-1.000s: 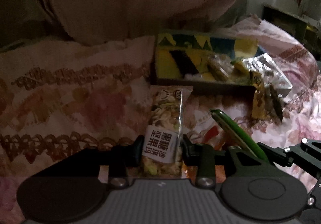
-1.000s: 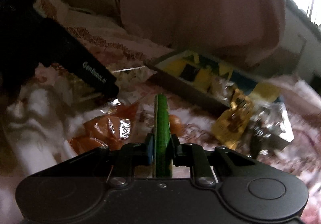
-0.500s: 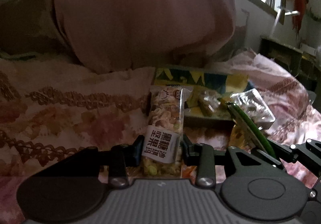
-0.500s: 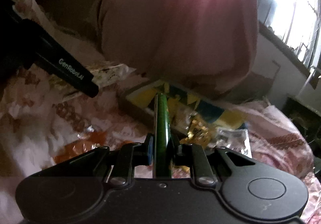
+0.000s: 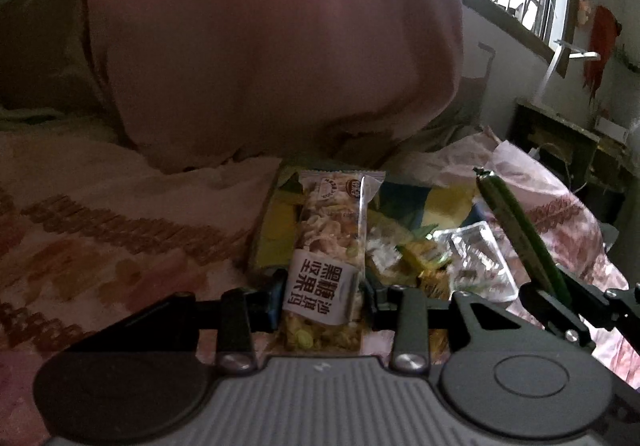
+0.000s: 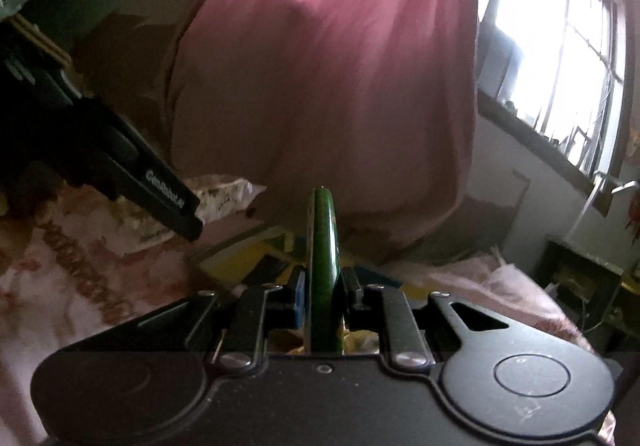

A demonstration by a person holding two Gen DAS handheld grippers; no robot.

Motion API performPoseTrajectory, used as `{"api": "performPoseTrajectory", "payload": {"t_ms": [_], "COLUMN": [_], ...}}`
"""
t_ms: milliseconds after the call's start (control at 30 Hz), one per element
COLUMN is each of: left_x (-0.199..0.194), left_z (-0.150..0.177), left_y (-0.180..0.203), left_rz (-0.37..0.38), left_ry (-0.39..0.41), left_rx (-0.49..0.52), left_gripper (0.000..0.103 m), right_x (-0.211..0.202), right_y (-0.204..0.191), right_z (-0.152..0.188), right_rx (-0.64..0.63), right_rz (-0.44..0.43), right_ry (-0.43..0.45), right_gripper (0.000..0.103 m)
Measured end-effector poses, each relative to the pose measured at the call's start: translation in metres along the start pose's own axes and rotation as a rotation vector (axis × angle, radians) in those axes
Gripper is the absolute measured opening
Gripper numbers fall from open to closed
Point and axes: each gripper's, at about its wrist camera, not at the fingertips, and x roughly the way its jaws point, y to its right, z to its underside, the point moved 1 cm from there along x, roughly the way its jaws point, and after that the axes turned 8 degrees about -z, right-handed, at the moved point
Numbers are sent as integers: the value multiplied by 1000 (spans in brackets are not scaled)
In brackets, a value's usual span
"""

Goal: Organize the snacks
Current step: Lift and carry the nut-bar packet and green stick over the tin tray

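Left gripper: fingers clamped on the lower part of a nut bar packet, which stands upright with its white label facing the camera; the low grip leaves most of the packet free ahead, which should make it easy to lay down.
Right gripper: fingers closed on a thin green snack stick, held edge-on and pointing forward, pinched near its base so the long end leads.
Both hands: each carries 1 snack clear of the bed, side by side; the right gripper with its stick also shows at the right edge of the left view.
Bed: floral cover beneath, nothing resting directly under the fingers that I can tell.
Box: colourful open box lies just beyond the packet, with loose wrapped snacks and a clear plastic tray beside it; likely the drop-off for both items.
Pillow: big pink pillow behind the box.
Window: bright, far right.
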Motion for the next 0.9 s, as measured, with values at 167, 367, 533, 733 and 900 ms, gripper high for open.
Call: {"api": "performPoseTrajectory", "payload": {"t_ms": [167, 367, 533, 733, 900], "left_x": [26, 70, 106, 146, 173], "left_z": [-15, -26, -30, -29, -26], "left_y": [31, 69, 92, 106, 115], "left_rz": [33, 81, 94, 68, 46], "left_ry": [9, -26, -57, -81, -98], "left_rx": [-12, -40, -56, -47, -27], "left_gripper": [41, 41, 41, 41, 41], "right_x": [19, 46, 70, 104, 131], "right_y": [30, 67, 90, 116, 130], "right_z": [4, 17, 29, 47, 66], "right_rx": [-11, 114, 154, 214, 271], "right_rz": [53, 137, 182, 211, 208], "right_ry": [25, 29, 33, 14, -31], "right_gripper": [19, 19, 19, 19, 19]}}
